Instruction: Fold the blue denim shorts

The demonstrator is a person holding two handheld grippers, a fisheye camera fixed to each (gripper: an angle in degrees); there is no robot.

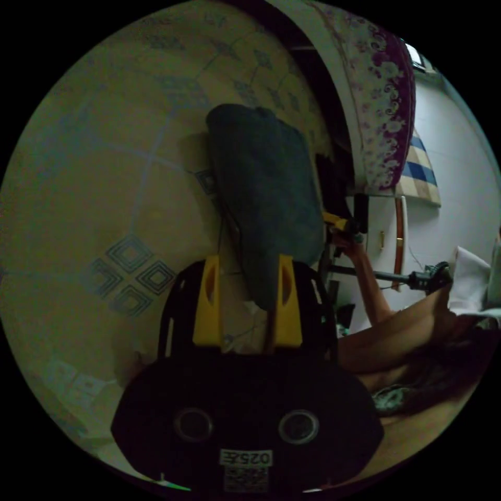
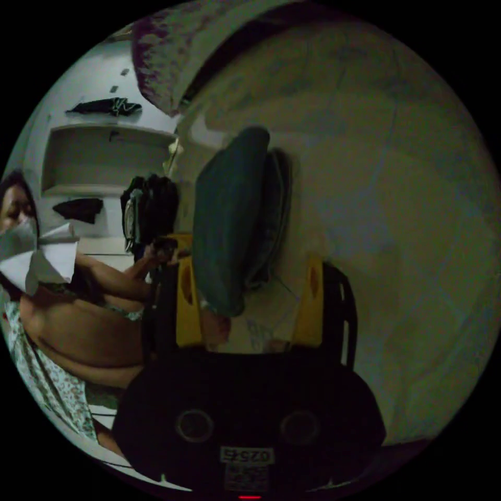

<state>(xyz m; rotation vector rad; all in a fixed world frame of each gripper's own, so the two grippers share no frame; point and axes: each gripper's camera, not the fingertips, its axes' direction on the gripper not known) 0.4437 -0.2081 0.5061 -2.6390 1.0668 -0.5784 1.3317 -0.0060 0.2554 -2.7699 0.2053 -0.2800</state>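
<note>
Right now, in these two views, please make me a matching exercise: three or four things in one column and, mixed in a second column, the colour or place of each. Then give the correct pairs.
Things:
1. denim shorts
2. left claw
3. floor covering
4. bedspread

Colours or places:
A. purple flowers on white, hanging at the side of the bed
B. yellow jaws on a black body
C. dark blue, folded, lying on the floor
D. yellowish, with square diamond patterns

Pairs: 1-C, 2-B, 3-D, 4-A
</note>
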